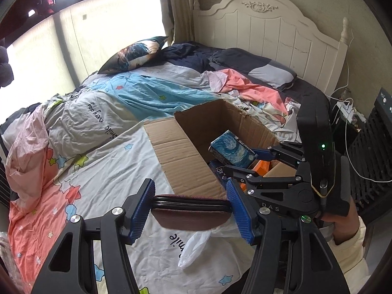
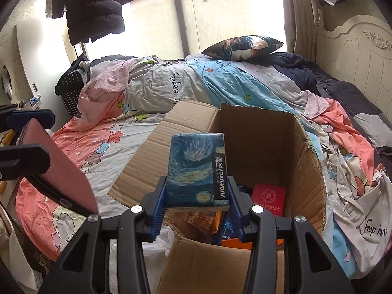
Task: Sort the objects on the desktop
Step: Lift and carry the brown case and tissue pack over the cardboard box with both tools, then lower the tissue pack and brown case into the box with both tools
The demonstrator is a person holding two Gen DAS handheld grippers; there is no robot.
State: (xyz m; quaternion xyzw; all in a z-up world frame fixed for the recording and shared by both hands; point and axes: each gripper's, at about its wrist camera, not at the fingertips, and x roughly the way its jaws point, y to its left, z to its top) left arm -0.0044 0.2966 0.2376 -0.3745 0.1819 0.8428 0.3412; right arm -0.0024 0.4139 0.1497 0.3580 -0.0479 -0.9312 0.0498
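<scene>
While left gripper jaws clamp wallet, right gripper jaws clamp blue box above carton.

On the bed cover we read "Smile every day" in dark letters. The body of the right gripper carries the letters "DAS". A dark package in the box shows "CLE". The other prints are too blurred for us.
</scene>
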